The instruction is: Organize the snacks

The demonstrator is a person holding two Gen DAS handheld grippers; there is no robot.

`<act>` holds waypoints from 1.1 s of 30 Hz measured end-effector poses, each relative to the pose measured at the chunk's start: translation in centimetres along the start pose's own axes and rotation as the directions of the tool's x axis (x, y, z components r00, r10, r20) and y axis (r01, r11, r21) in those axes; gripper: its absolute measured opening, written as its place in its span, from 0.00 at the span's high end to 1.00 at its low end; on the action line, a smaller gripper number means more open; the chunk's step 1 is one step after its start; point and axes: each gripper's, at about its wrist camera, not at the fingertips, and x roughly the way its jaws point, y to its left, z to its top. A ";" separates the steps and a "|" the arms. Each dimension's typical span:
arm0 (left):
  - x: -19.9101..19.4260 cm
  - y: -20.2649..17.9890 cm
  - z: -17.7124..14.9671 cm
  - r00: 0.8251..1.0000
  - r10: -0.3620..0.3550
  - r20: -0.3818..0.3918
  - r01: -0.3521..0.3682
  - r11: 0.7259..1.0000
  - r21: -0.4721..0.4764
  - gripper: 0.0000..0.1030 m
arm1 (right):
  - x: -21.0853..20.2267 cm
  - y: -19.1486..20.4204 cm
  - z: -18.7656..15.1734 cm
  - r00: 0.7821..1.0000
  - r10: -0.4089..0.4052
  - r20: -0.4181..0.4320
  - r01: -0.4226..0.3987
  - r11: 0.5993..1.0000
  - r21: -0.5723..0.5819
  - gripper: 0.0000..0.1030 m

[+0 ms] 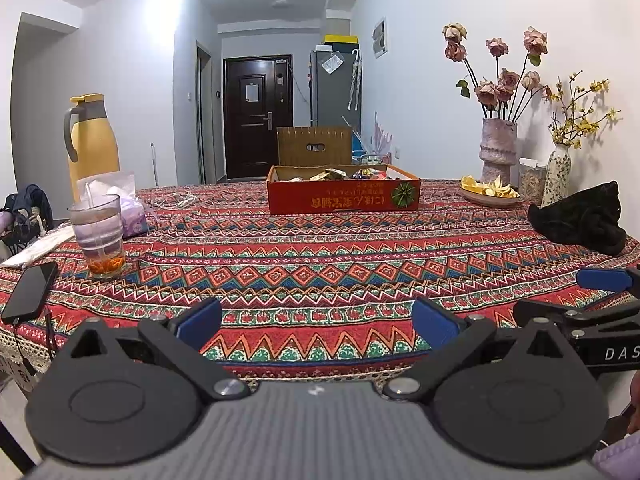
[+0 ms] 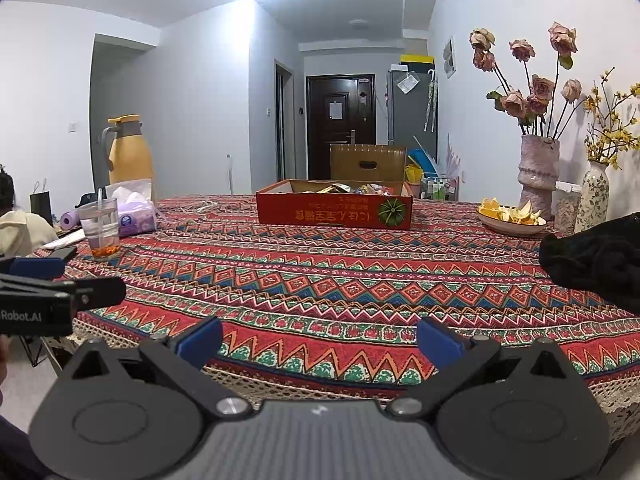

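Note:
A shallow red cardboard box [image 1: 344, 196] holding several wrapped snacks [image 1: 340, 175] stands at the far middle of the patterned table; it also shows in the right wrist view [image 2: 334, 210], with the snacks [image 2: 360, 189] inside. My left gripper [image 1: 316, 322] is open and empty, low over the near table edge, far from the box. My right gripper [image 2: 320, 340] is open and empty at the near edge too. The right gripper shows at the right edge of the left view [image 1: 600, 304]; the left one shows at the left edge of the right view [image 2: 60, 292].
On the left stand a glass with a straw [image 1: 100, 236], a tissue pack [image 1: 128, 208], a yellow jug [image 1: 90, 140] and a phone [image 1: 28, 292]. On the right lie a black cloth [image 1: 580, 218], a plate of peels [image 1: 490, 192] and two vases [image 1: 498, 150]. A brown crate [image 1: 314, 146] stands behind the box.

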 end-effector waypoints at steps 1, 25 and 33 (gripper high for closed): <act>0.0 0.0 0.0 1.000 0.000 0.001 0.000 1.000 -0.001 0.00 | 0.0 0.0 0.0 1.000 0.005 0.000 -0.005 1.000 0.000 0.00; -0.2 0.0 -0.1 1.000 0.005 0.006 -0.005 1.000 0.004 0.00 | 0.2 0.1 -0.2 1.000 0.008 -0.001 -0.008 1.000 0.000 0.00; -0.3 0.0 -0.1 1.000 0.004 0.007 -0.004 1.000 0.006 0.00 | 0.1 0.1 -0.2 1.000 0.006 -0.001 -0.006 1.000 0.000 0.00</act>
